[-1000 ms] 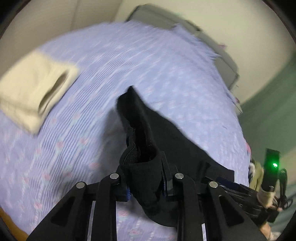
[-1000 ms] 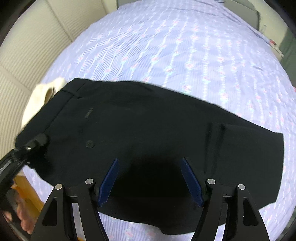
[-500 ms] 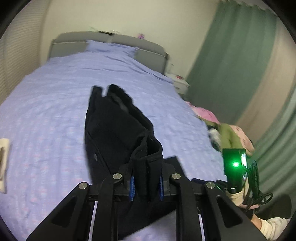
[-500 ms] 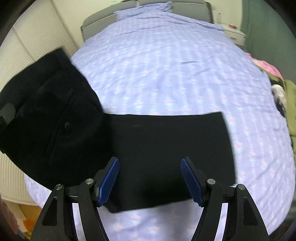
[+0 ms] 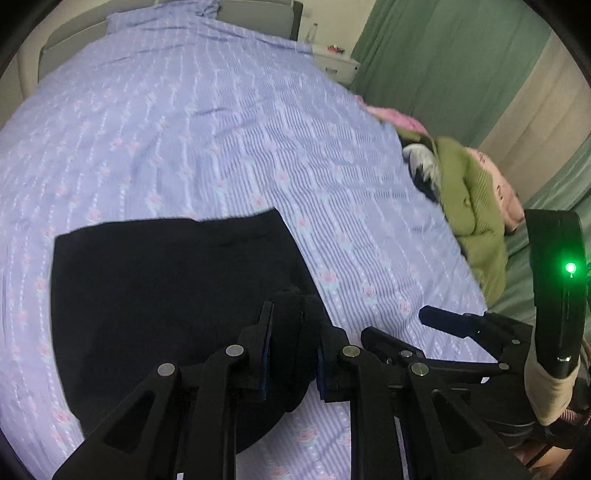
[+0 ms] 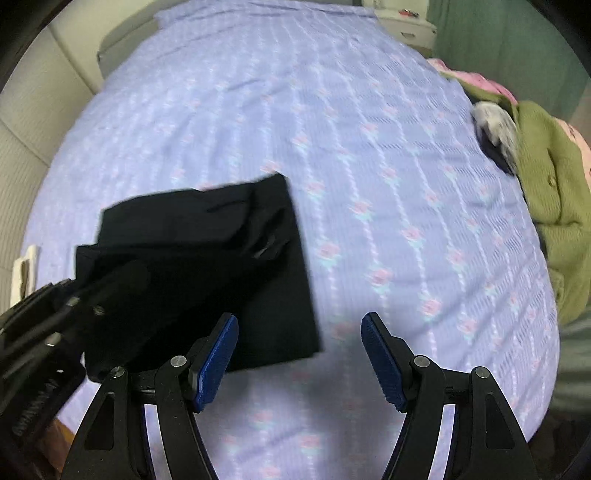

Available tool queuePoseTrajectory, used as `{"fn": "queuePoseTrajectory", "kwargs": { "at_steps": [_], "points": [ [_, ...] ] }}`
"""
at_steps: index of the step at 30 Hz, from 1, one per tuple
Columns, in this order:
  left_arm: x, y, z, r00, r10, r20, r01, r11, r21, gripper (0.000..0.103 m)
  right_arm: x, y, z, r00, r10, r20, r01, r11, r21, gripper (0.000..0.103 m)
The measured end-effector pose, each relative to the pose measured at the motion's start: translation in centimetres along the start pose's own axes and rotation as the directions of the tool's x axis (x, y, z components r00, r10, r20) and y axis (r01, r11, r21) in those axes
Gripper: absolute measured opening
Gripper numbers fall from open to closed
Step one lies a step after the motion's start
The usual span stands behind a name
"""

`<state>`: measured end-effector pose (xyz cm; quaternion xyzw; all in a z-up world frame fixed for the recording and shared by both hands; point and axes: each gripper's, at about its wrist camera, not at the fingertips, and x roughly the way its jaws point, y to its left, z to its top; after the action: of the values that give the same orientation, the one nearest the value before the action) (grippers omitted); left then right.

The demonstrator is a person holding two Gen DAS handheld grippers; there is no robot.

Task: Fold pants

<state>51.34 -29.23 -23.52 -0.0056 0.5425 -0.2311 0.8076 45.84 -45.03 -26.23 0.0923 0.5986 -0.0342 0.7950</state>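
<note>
Bed (image 5: 207,122), covered in a lilac sheet with pink flower stripes, fills both views; headboard (image 5: 258,11) is seen at the far end.

Pants (image 5: 166,295), black, are laid folded on the near part of the bed, toward its left side. In the left wrist view they appear as one flat dark block; in the right wrist view (image 6: 207,266) stacked layers and creases are shown on the top fold.

Clothes pile (image 5: 469,206), green and pink with a dark and white piece, is heaped at the bed's right edge, well apart from the pants. Green curtain (image 5: 424,62) and a white nightstand (image 5: 336,62) are noted beyond it.

A cream item (image 6: 24,273) is seen only in the right wrist view, at the bed's left edge beside the pants.

Left gripper (image 5: 293,350) is angled down at the bed, jaws nearly closed and clamped on a bunched edge of the pants; cloth is seen standing up between the pads. It is also caught in the right view (image 6: 74,306), reaching over the pants from the left.

Right gripper (image 6: 299,358) is pointed steeply down, jaws held wide with nothing between them, over bare sheet just beside the pants' near right corner. It is seen from the left view (image 5: 461,332), with a green light (image 5: 570,267) on a black unit.
</note>
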Motion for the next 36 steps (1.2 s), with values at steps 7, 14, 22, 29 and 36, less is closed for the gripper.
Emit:
{"fn": "queuePoseTrajectory", "kwargs": {
  "at_steps": [7,14,22,29,36],
  "points": [
    [-0.1,-2.3,-2.6,0.997,0.032,-0.063,-0.029,0.998,0.048,0.063,2.2,-3.8,-0.7,0.998,0.005,-0.069,-0.003,1.000,0.028,0.071],
    [-2.4,0.0,-3.6,0.992,0.117,-0.043,-0.116,0.993,0.018,0.069,2.3,-2.0,0.2,0.988,0.153,-0.022,-0.154,0.988,-0.035,0.071],
    [0.1,6.1,-2.0,0.975,0.205,-0.085,-0.215,0.969,-0.119,0.069,6.2,2.5,4.4,0.957,0.288,-0.024,-0.289,0.950,-0.116,0.067],
    [2.1,8.4,-1.3,0.974,0.191,-0.120,-0.209,0.964,-0.165,0.069,10.3,3.5,6.6,0.961,0.268,-0.073,-0.273,0.960,-0.068,0.065],
    [3.0,8.7,-0.7,0.978,0.160,-0.136,-0.181,0.971,-0.158,0.069,12.5,2.4,7.1,0.944,0.314,-0.097,-0.310,0.949,0.059,0.065]
  ]
}}
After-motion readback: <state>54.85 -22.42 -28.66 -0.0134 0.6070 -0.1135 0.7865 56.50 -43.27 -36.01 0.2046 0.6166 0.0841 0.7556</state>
